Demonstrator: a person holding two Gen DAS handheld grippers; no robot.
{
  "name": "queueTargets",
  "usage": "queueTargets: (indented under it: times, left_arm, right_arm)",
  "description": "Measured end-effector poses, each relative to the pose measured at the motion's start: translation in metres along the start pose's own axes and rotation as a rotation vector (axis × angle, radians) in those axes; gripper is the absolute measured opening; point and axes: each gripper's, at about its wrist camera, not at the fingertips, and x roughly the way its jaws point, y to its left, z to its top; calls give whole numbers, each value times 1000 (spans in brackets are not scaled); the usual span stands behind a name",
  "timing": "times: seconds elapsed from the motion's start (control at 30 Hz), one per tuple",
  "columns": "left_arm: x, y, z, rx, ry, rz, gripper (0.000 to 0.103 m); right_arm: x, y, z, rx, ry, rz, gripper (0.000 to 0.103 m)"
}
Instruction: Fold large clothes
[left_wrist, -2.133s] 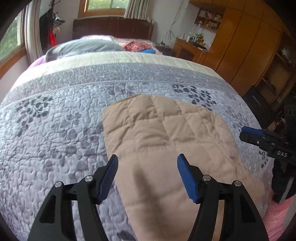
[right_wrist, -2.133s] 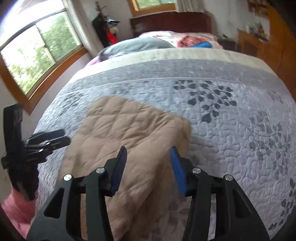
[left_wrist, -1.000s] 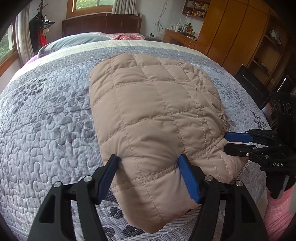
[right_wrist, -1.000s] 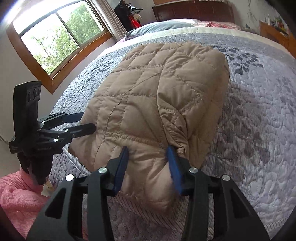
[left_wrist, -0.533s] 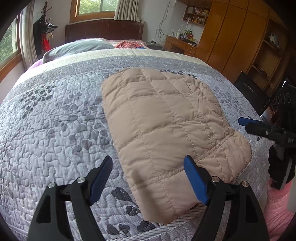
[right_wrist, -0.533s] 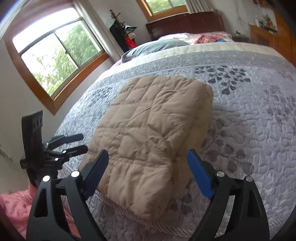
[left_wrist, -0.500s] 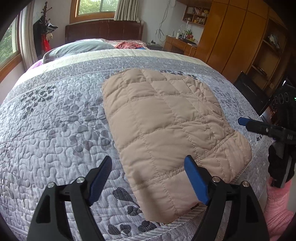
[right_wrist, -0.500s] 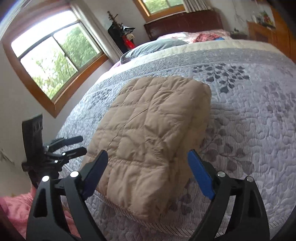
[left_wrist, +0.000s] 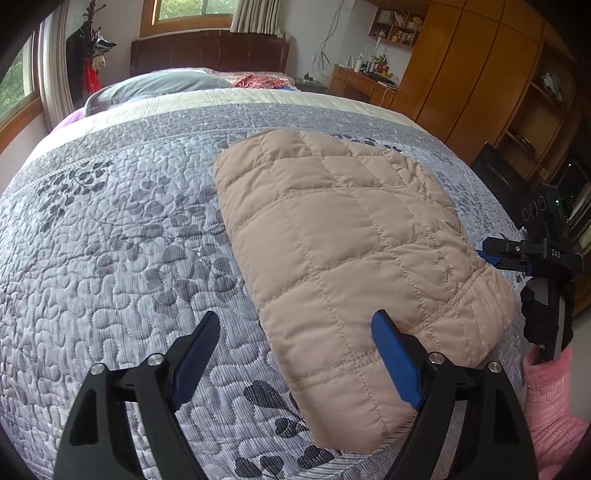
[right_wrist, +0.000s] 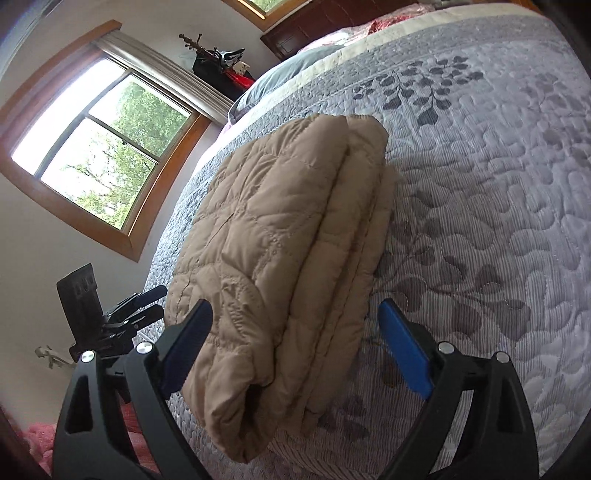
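Observation:
A tan quilted jacket (left_wrist: 343, 236) lies folded into a thick rectangle on the grey leaf-patterned bedspread (left_wrist: 110, 236), near the bed's foot edge. My left gripper (left_wrist: 295, 354) is open and empty, just short of the jacket's near left corner. My right gripper (right_wrist: 295, 343) is open and empty, low at the jacket's (right_wrist: 280, 236) stacked right edge, with its jaws either side of the near corner, not touching. Each gripper shows in the other's view: the right one (left_wrist: 495, 254) beside the jacket's right edge, the left one (right_wrist: 147, 306) at its left.
Pillows (left_wrist: 155, 85) and a dark headboard (left_wrist: 207, 48) are at the far end of the bed. Wooden wardrobes (left_wrist: 476, 70) and a desk (left_wrist: 362, 85) stand to the right. A window (right_wrist: 99, 147) is on the left wall. The bed's foot edge is right below both grippers.
Both grippers let go of the jacket about a second ago and pulled back. Since half a second ago the right gripper has dropped lower and tilted, closing on the jacket's near right corner.

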Motion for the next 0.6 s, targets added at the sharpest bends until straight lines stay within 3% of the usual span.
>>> queueTargets:
  times: [0.27, 0.5, 0.6]
  left_arm:
    - [22, 22, 7, -67, 41, -139, 92]
    - [61, 41, 12, -158, 99, -392, 97]
    - [78, 43, 13, -187, 121, -456, 100]
  right_arm:
    - [27, -17, 11, 38, 48, 78, 92]
    - [56, -22, 22, 50, 94, 135, 95]
    - [68, -22, 26, 38, 102, 147, 96]
